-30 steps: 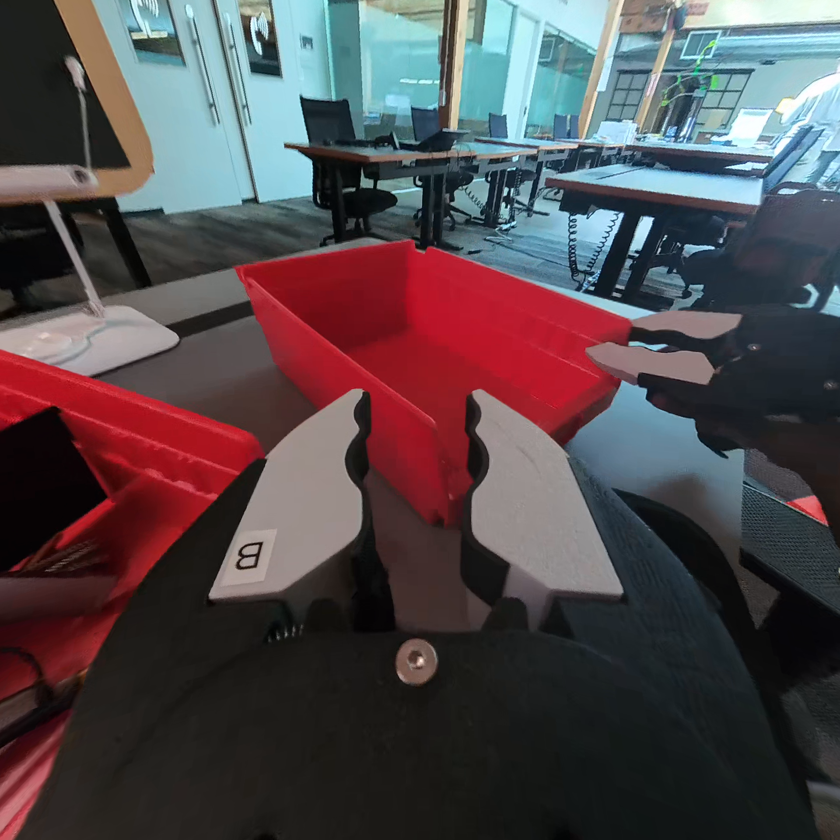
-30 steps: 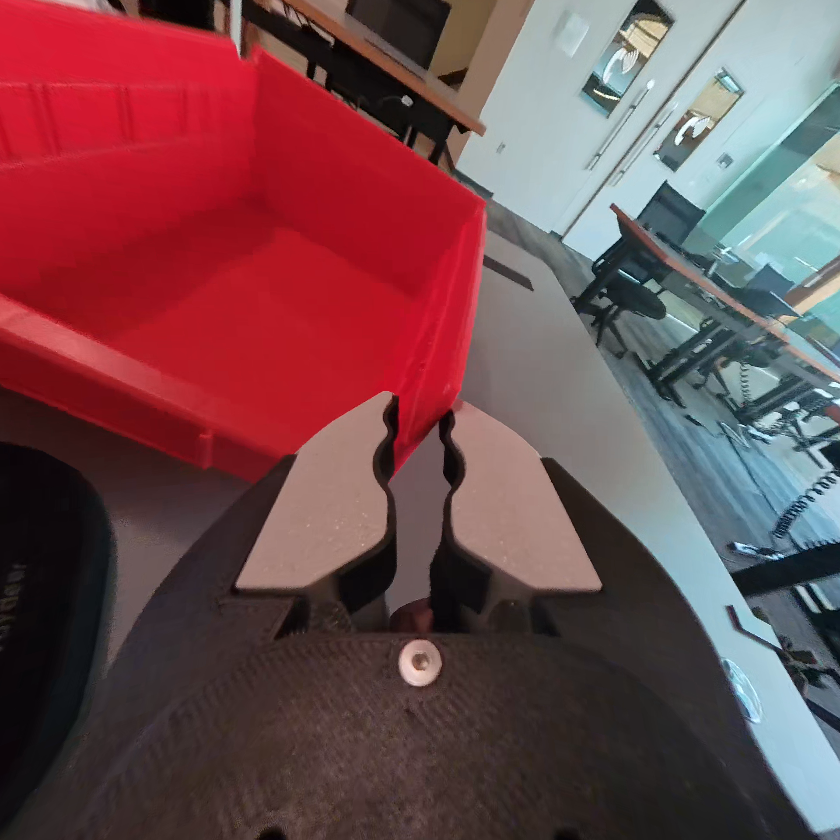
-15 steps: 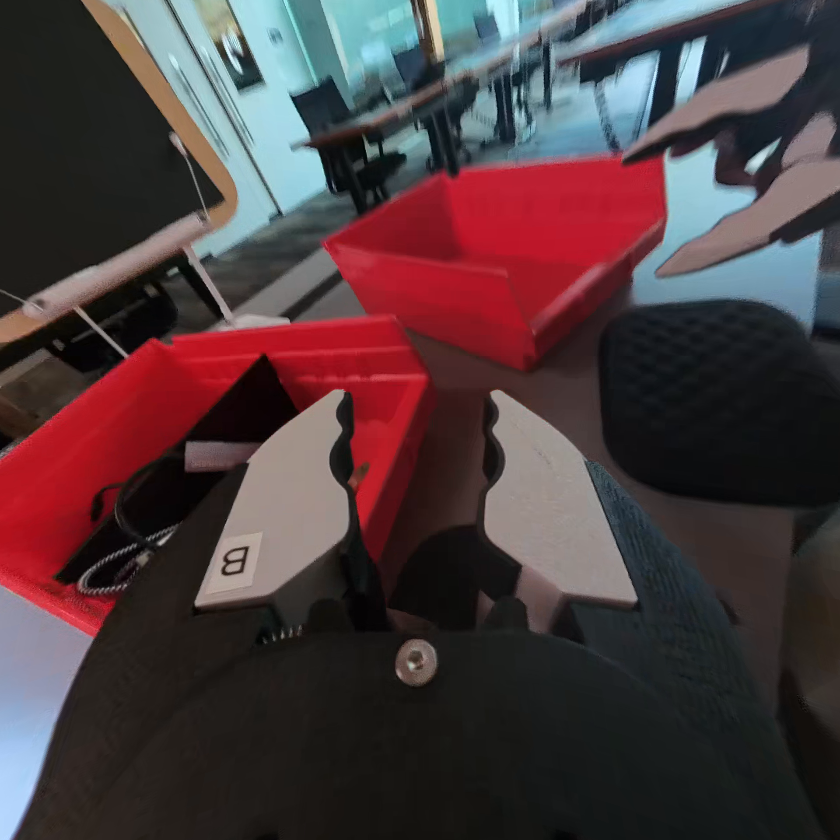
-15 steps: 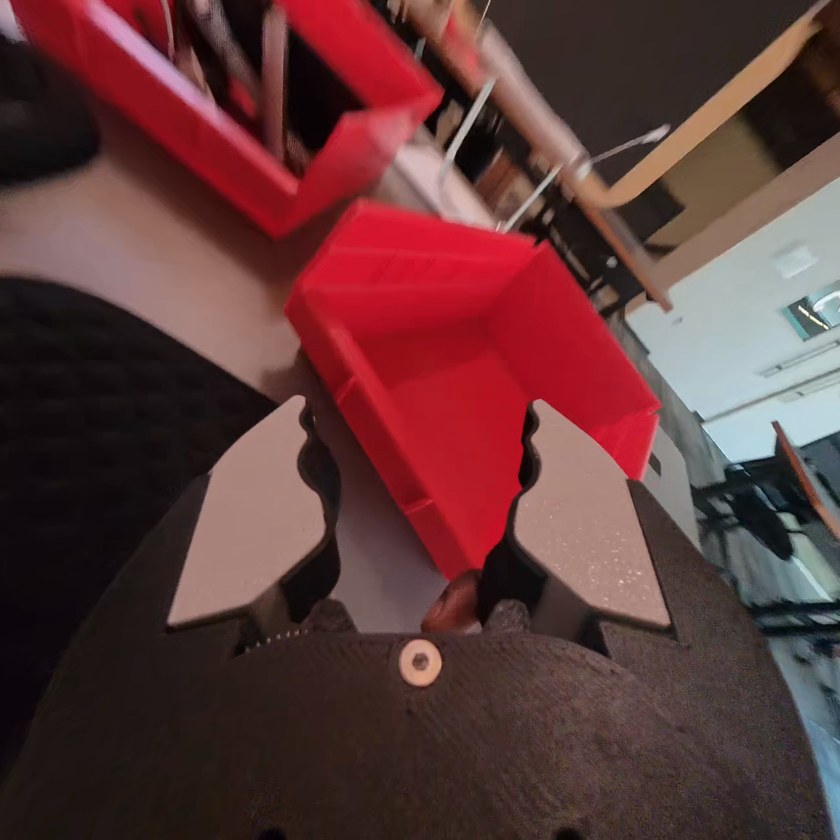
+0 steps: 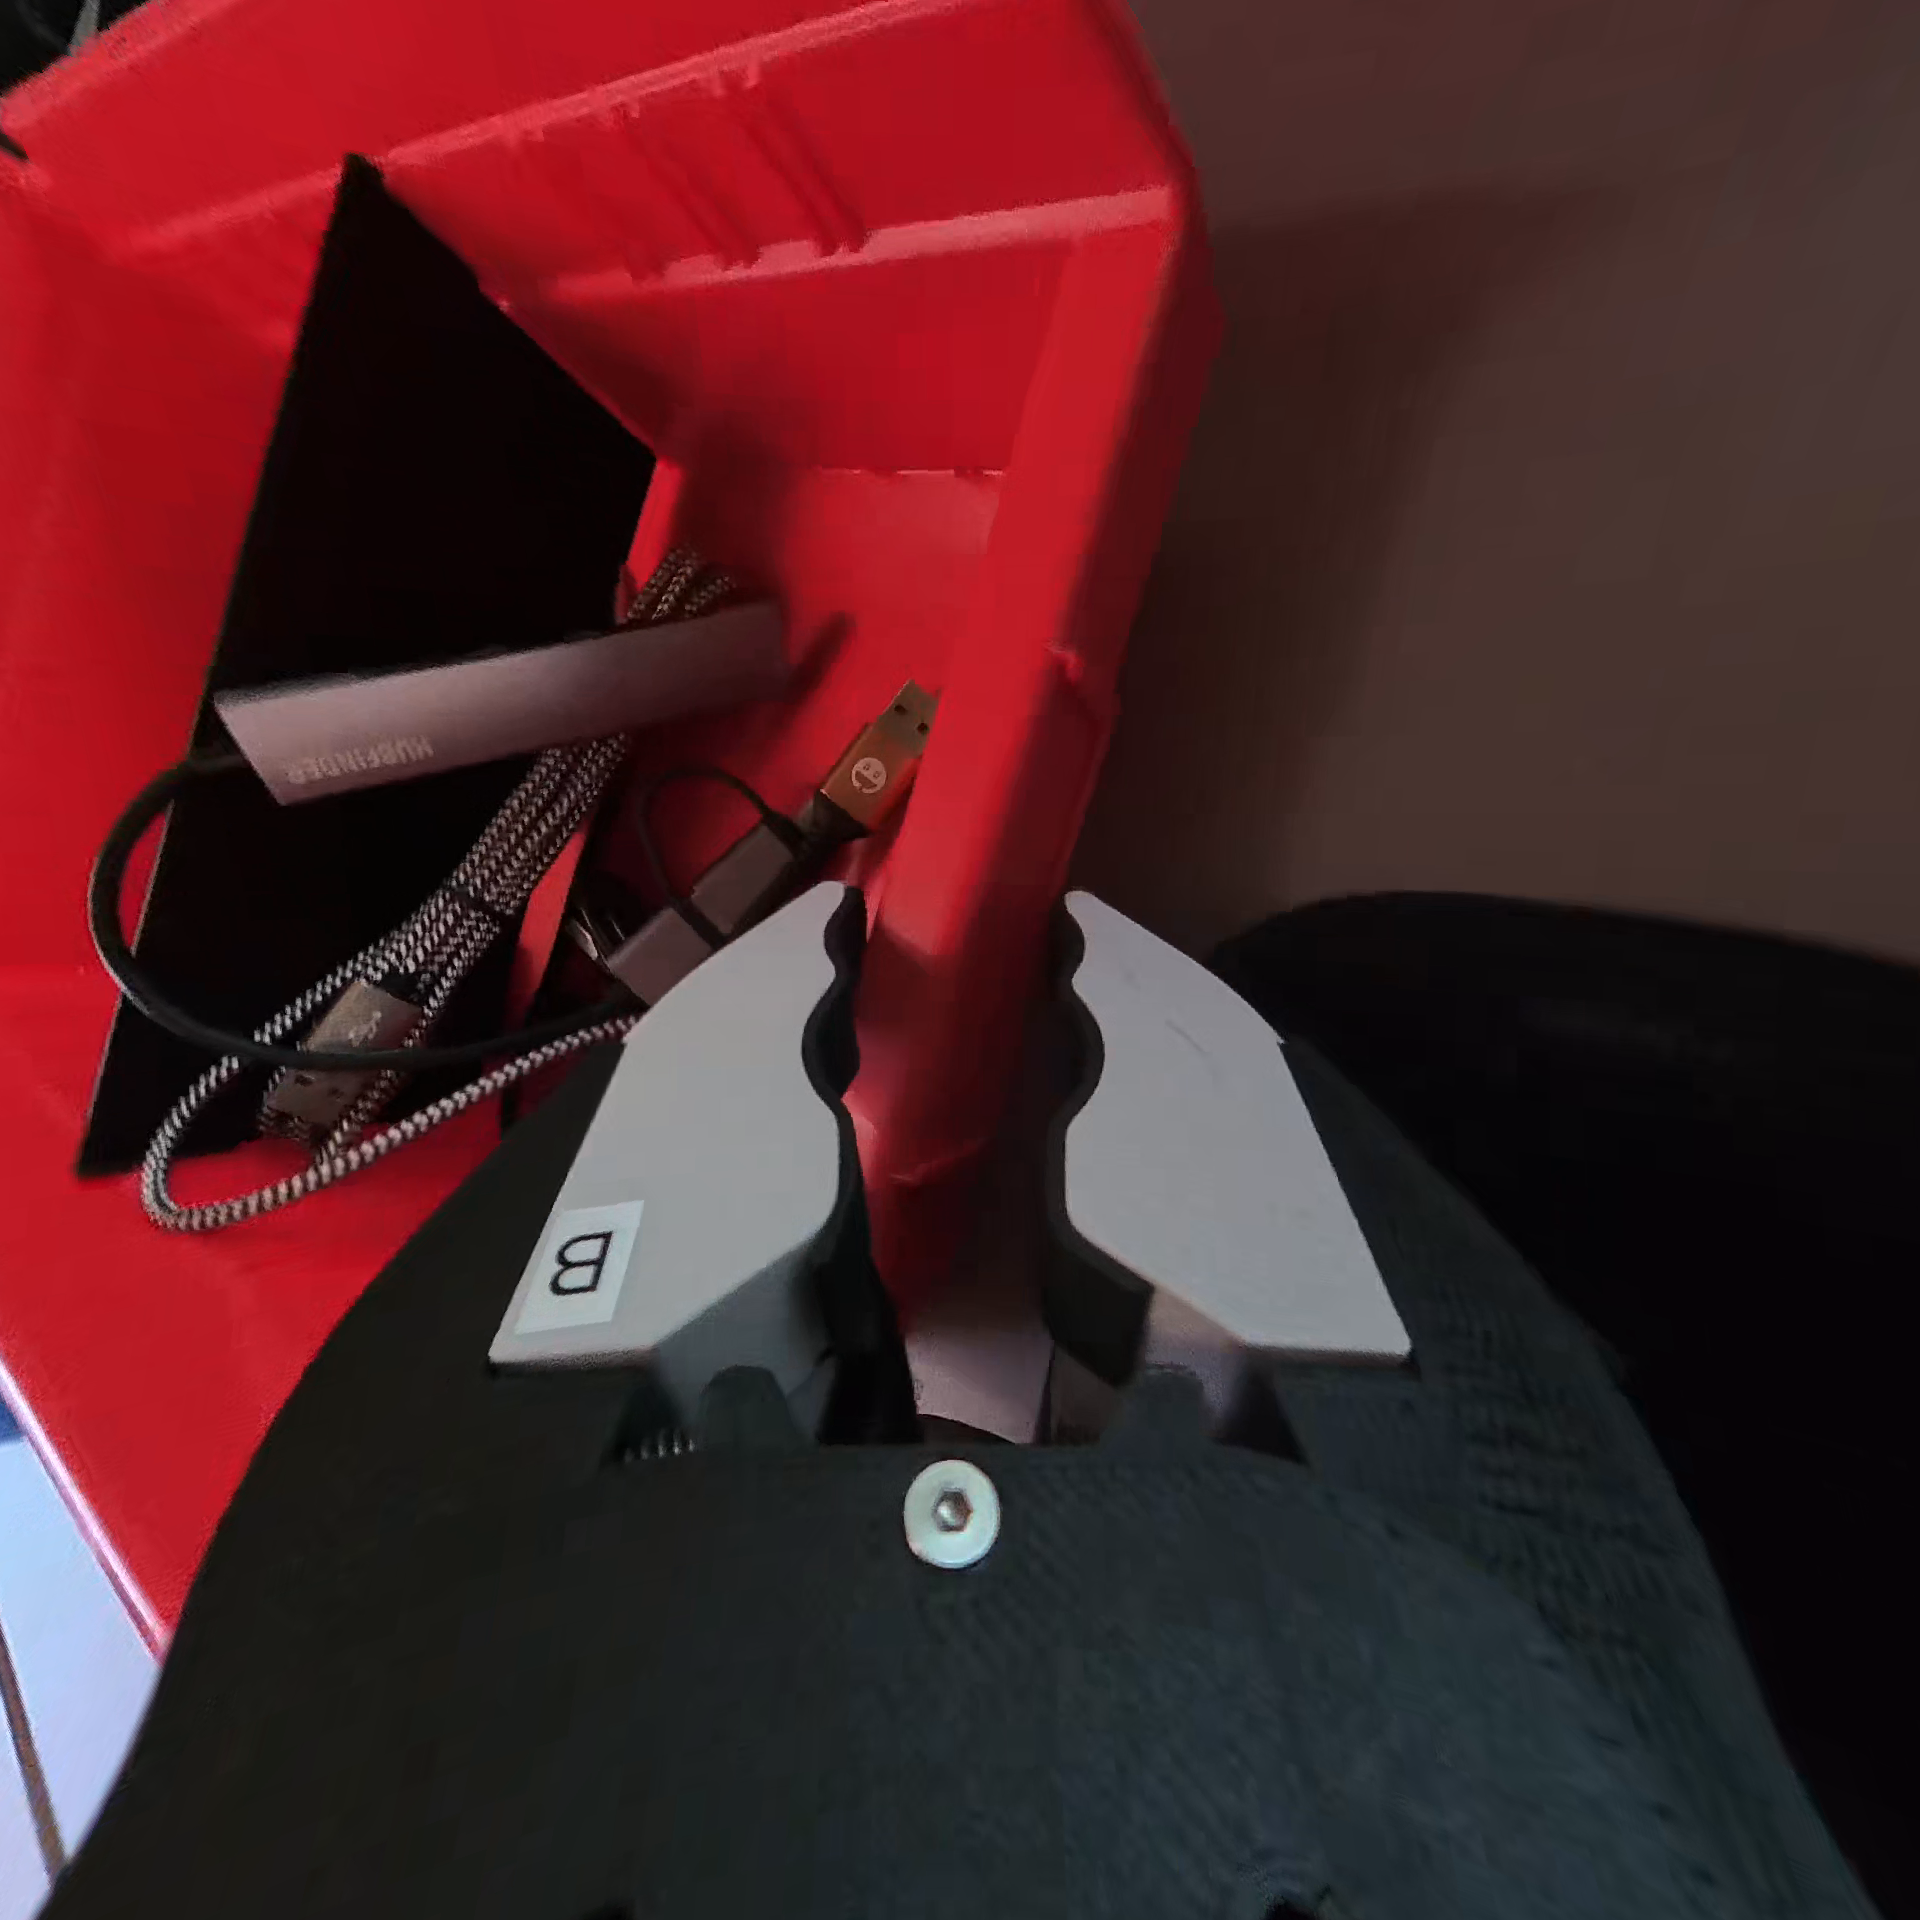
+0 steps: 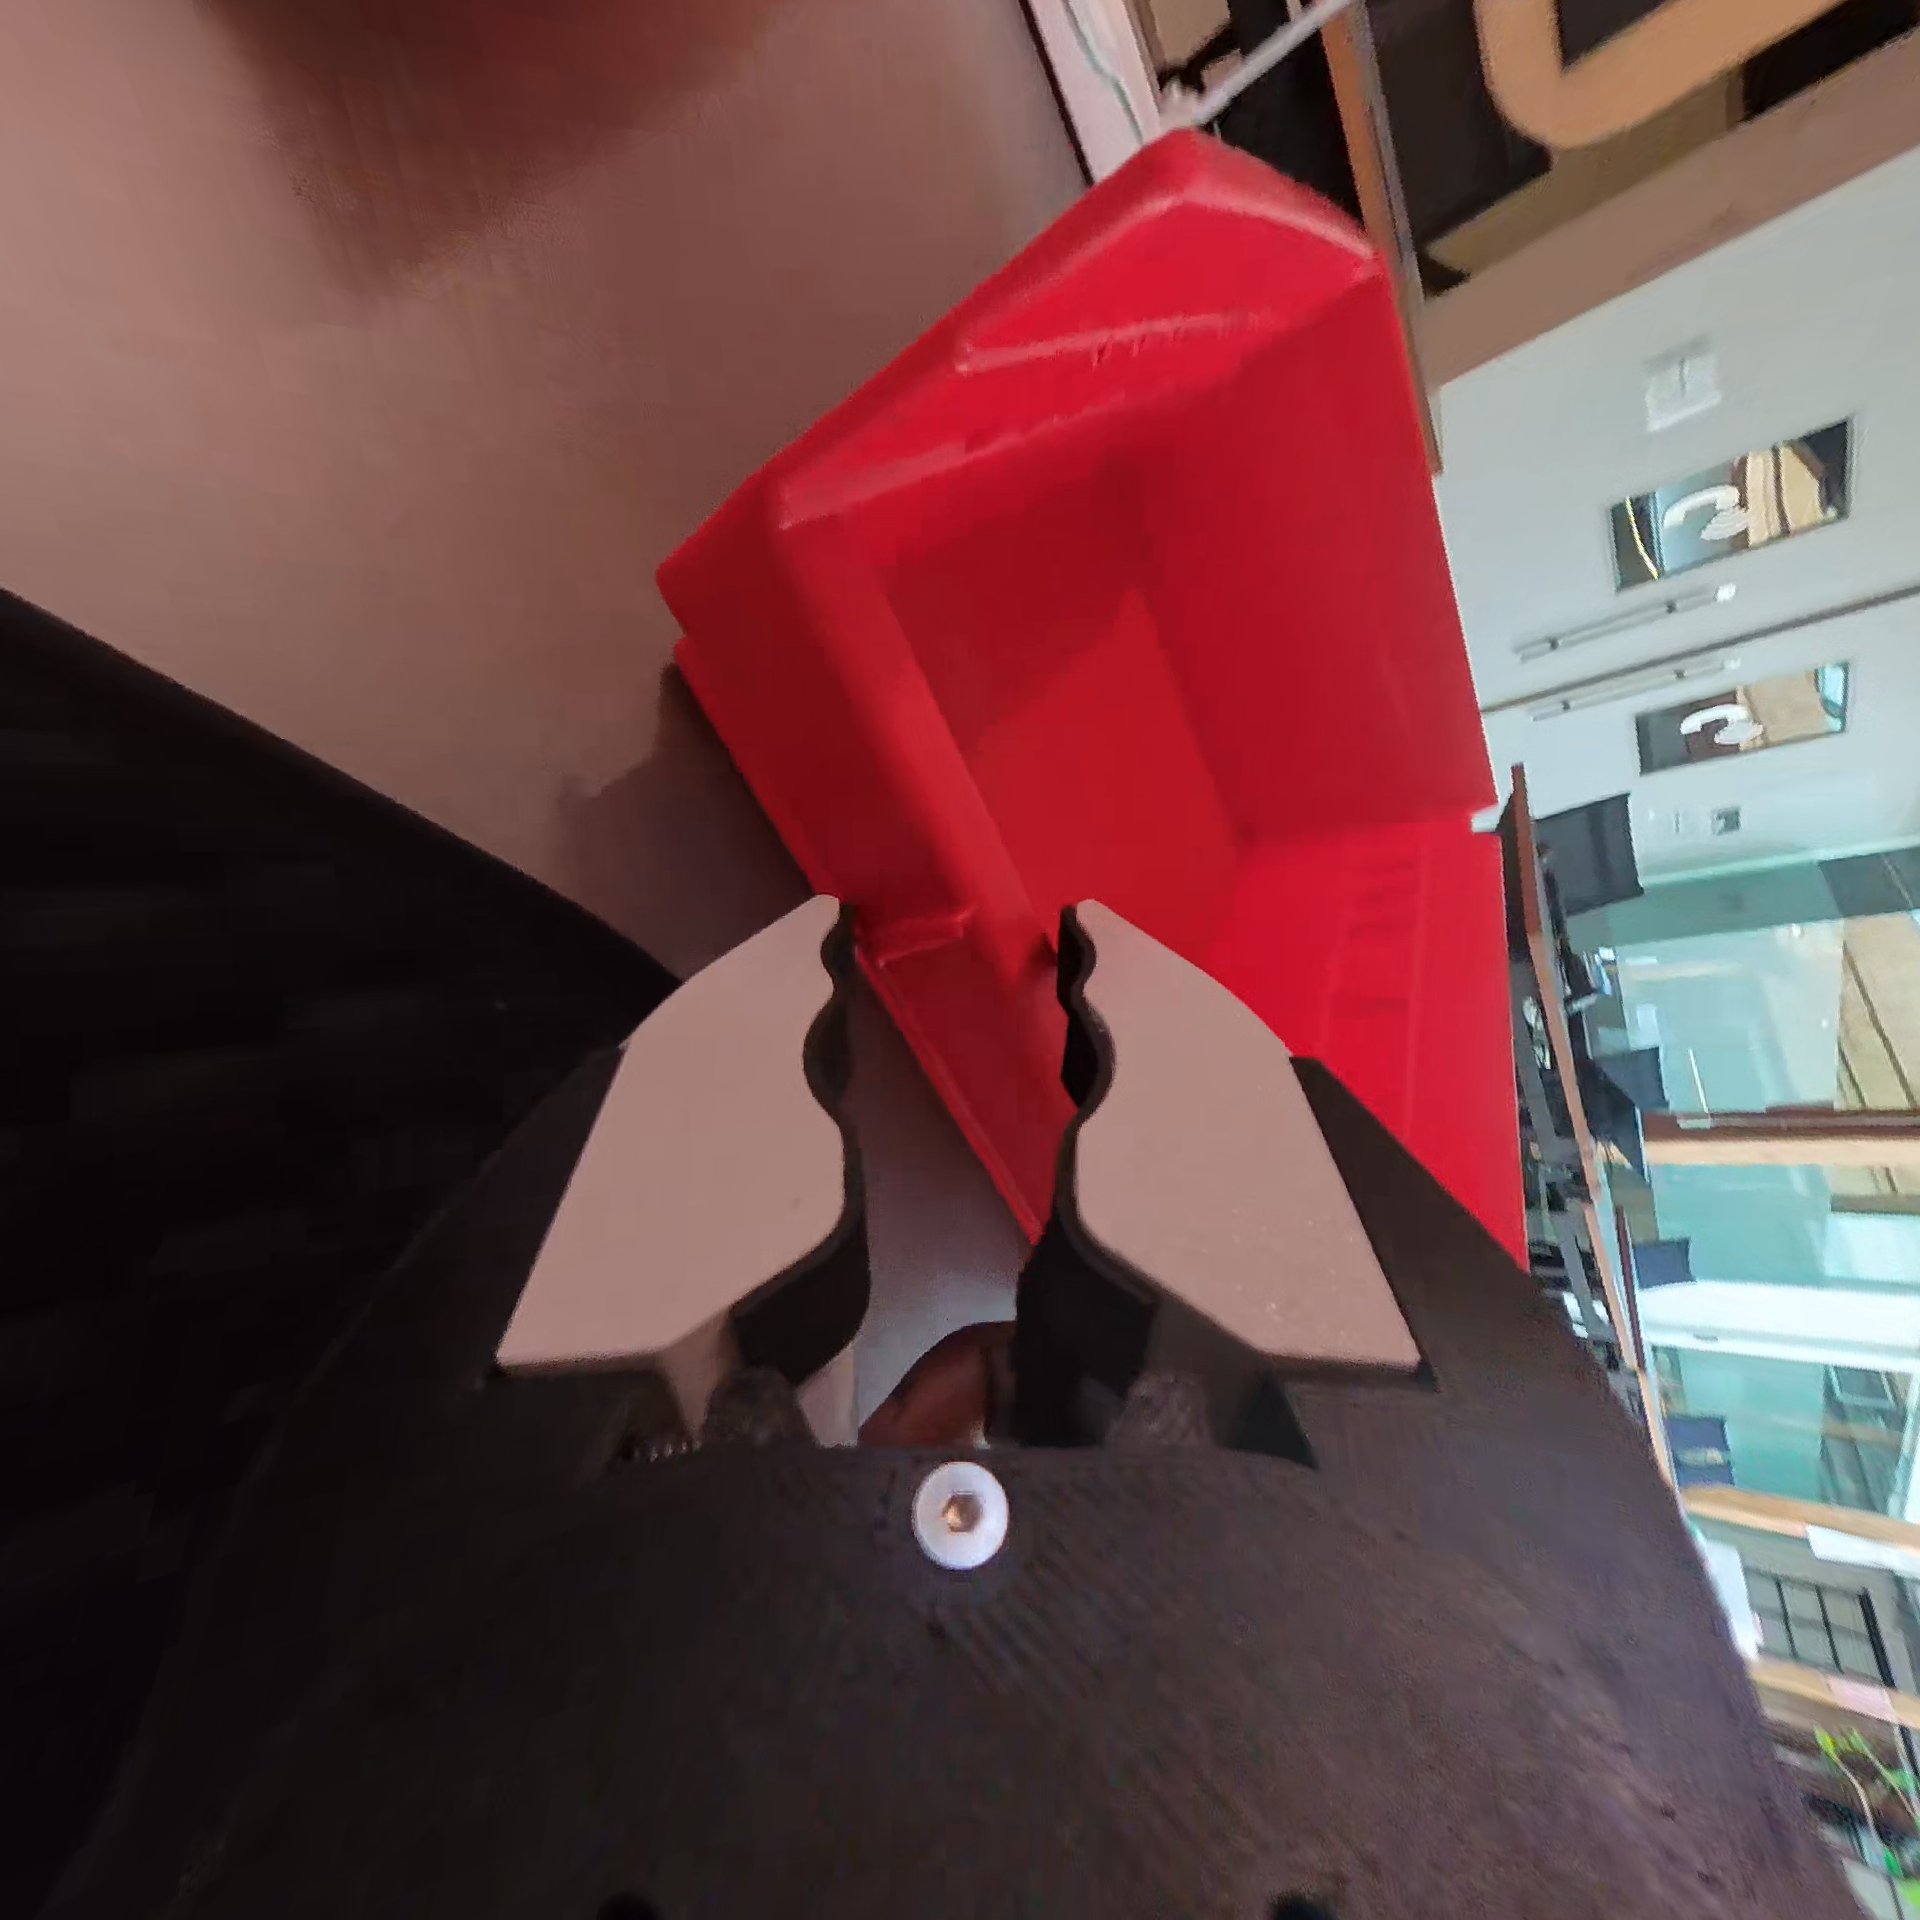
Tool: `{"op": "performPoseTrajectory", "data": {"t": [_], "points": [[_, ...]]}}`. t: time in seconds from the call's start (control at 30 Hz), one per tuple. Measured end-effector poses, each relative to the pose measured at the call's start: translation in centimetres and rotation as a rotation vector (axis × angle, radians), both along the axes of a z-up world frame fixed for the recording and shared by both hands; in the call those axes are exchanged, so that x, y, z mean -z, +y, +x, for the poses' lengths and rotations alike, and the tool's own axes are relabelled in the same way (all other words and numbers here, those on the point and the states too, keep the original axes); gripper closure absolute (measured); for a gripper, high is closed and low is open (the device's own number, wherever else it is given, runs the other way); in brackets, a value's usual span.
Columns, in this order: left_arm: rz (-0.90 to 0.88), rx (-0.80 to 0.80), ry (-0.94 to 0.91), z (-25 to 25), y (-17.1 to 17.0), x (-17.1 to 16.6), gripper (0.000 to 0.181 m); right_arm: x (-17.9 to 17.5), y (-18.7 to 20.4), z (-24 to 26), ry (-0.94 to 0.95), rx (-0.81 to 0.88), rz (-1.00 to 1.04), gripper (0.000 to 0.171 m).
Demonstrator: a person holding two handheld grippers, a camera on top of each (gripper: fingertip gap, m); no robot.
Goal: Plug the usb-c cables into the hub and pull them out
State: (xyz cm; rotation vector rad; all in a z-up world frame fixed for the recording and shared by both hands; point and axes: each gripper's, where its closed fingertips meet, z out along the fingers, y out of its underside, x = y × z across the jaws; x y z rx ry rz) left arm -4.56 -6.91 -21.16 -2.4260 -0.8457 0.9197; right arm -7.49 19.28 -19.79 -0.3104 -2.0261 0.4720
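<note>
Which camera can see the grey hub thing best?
The left wrist view: the grey hub lies in the red bin, among braided cables. The right wrist view shows only an empty red bin, no hub.

Your left gripper (image 5: 956, 925) straddles the right wall of the red plastic bin (image 5: 1049, 665). Inside that bin, left of the wall, the grey slab-shaped hub (image 5: 499, 707) lies over the braided cables (image 5: 436, 925). Your right gripper (image 6: 951, 925) straddles the near corner of the second red plastic bin (image 6: 1320, 665).

The right gripper (image 6: 951, 914), jaws apart, straddles the empty red bin's (image 6: 1299, 665) rim corner.
</note>
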Motion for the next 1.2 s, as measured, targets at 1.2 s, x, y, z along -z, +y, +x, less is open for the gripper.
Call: {"op": "performPoseTrajectory", "data": {"t": [1.2], "points": [[0.917,-0.818,0.399,5.8,-21.6,-7.9,0.105,-13.2,-5.1,4.0,0.047,-0.469,-1.579,0.071]]}}
